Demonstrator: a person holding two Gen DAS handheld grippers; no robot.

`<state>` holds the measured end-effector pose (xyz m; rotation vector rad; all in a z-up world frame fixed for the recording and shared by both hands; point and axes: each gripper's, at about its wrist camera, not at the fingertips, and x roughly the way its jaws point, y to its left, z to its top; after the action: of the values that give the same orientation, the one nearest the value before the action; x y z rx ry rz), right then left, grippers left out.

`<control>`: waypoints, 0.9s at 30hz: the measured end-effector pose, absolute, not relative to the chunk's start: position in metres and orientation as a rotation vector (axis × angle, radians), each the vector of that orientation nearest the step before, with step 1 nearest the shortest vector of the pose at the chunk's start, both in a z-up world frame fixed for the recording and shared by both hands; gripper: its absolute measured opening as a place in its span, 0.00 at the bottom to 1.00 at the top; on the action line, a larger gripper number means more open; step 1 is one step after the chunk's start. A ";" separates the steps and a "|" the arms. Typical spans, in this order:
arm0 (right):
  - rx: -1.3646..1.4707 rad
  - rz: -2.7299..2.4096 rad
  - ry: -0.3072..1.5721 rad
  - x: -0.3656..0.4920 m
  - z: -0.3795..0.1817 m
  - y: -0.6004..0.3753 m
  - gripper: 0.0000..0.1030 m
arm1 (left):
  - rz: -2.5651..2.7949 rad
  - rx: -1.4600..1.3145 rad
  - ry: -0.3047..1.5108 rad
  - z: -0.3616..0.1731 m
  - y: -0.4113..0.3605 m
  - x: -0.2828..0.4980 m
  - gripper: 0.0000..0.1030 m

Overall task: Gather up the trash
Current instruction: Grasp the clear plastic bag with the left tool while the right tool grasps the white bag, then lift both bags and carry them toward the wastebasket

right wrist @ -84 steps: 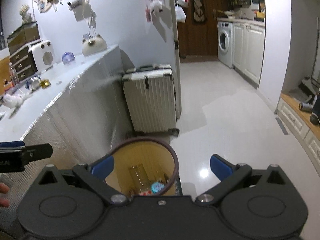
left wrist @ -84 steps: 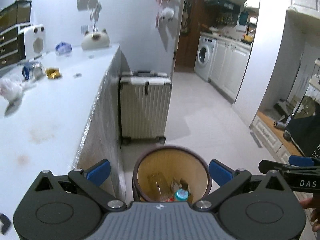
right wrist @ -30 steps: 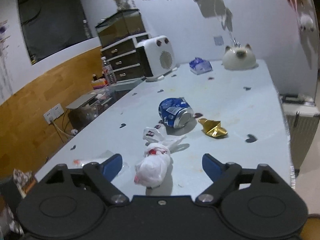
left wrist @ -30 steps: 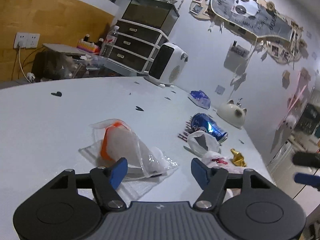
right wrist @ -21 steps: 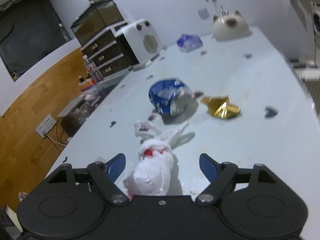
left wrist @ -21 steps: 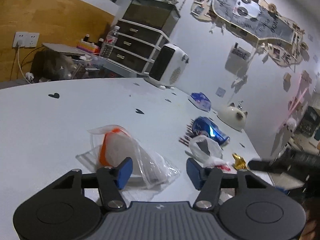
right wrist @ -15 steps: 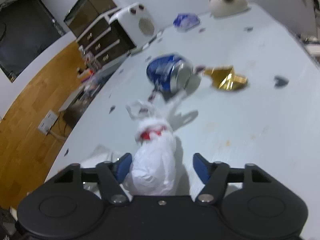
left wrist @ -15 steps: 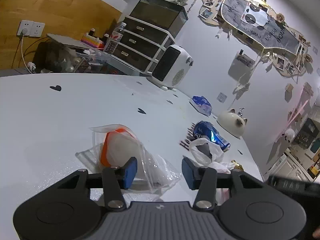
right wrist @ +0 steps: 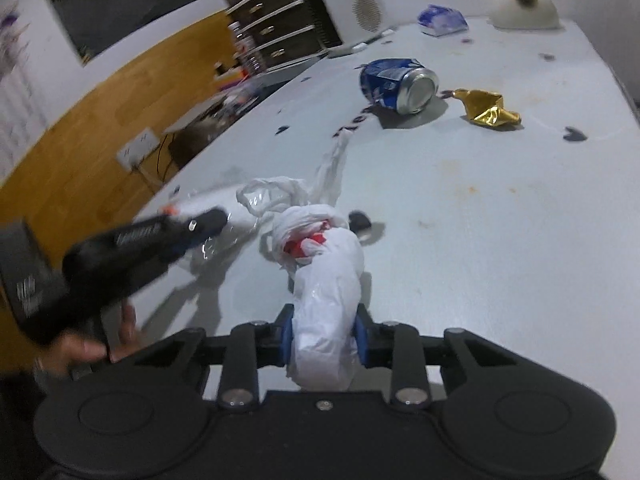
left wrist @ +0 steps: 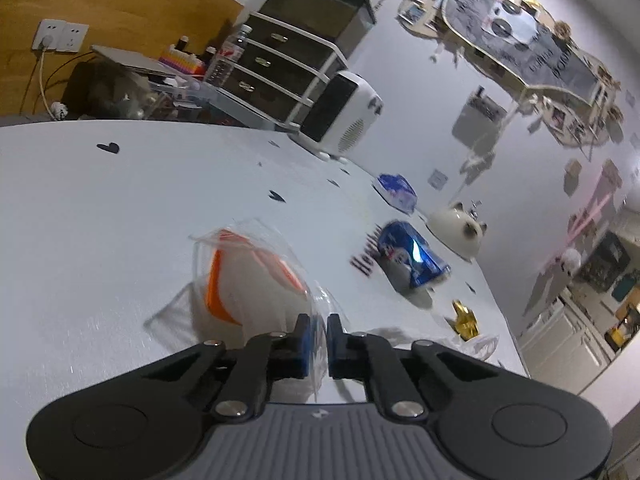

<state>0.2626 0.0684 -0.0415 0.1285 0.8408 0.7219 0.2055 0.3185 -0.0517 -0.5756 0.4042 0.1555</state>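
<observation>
My left gripper (left wrist: 318,340) is shut on the edge of a clear plastic bag with orange trim (left wrist: 256,280) lying on the white table (left wrist: 120,208). My right gripper (right wrist: 324,336) is shut on a knotted white plastic bag with red inside (right wrist: 324,280) on the same table (right wrist: 500,220). The left gripper also shows in the right wrist view (right wrist: 200,224), at the clear bag (right wrist: 232,216). A crushed blue can (right wrist: 396,84) and a gold wrapper (right wrist: 488,110) lie farther off; they also show in the left wrist view, the can (left wrist: 412,256) and the wrapper (left wrist: 464,318).
A white heater (left wrist: 344,116), dark drawers (left wrist: 276,76), a blue packet (left wrist: 396,196) and a cat-shaped ceramic (left wrist: 456,228) stand along the back wall. Small dark heart stickers (left wrist: 108,147) dot the table. The table's right edge (right wrist: 624,88) drops to the floor.
Both grippers moved from the trash bin to the table. The left jaws closed on the clear bag's edge. The right jaws closed on the white bag.
</observation>
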 end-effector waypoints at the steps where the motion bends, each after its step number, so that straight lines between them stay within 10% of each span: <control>1: 0.096 0.724 0.825 0.255 -0.041 0.066 0.30 | 0.153 -0.568 0.407 -0.052 0.315 0.203 0.06; 27: 0.135 0.624 0.669 0.169 -0.021 -0.027 0.24 | 0.163 -0.271 0.379 -0.013 0.195 0.074 0.04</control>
<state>0.1691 -0.0267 -0.0214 0.1349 0.6693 0.6238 0.0737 0.1953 -0.0130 -0.2709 0.3792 0.1628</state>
